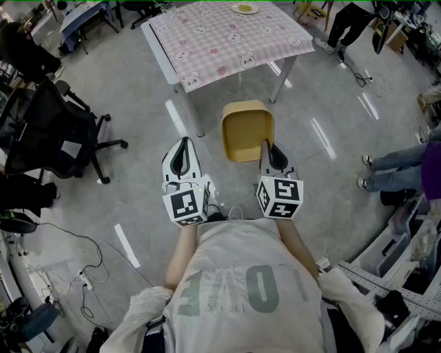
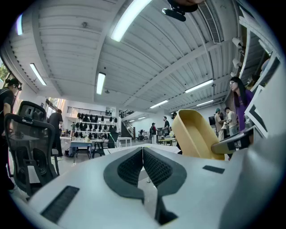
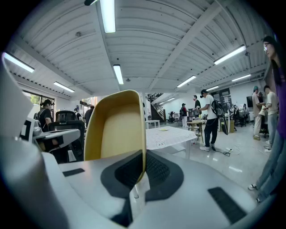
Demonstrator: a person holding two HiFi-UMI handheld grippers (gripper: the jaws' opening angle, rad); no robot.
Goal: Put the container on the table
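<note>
Yellow plastic fills the middle of the head view. The container (image 1: 247, 131) hangs over the grey floor (image 1: 138, 172) on my side of the pink-checked tabletop (image 1: 227, 38), short of its near edge and not touching it. My right gripper (image 1: 267, 146) has the container by its right wall, with the open side facing up at me. My left gripper (image 1: 185, 143) is level beside it, further from the tabletop's near corner and apart from the container. A small dish (image 1: 245, 8) sits at the tabletop's far edge. A black office chair (image 1: 62, 131) stands off to the tabletop's left.

In the left gripper view, my left gripper (image 2: 142, 150) shows its fingers (image 2: 129, 167) pressed together with nothing between them. The container (image 2: 196, 134) rises to their right, tilted. The tabletop is hard to make out behind it.

In the right gripper view, my right gripper (image 3: 144, 156) is clamped tight on the thin wall of the container (image 3: 117, 127), one pad on each face of it. The fingers (image 3: 156, 169) are almost fully together. The container stands on edge, its hollow facing left. Beyond it to the right lies the tabletop (image 3: 167, 134), lower and well ahead. A person (image 3: 210, 120) stands past the tabletop's far side.
</note>
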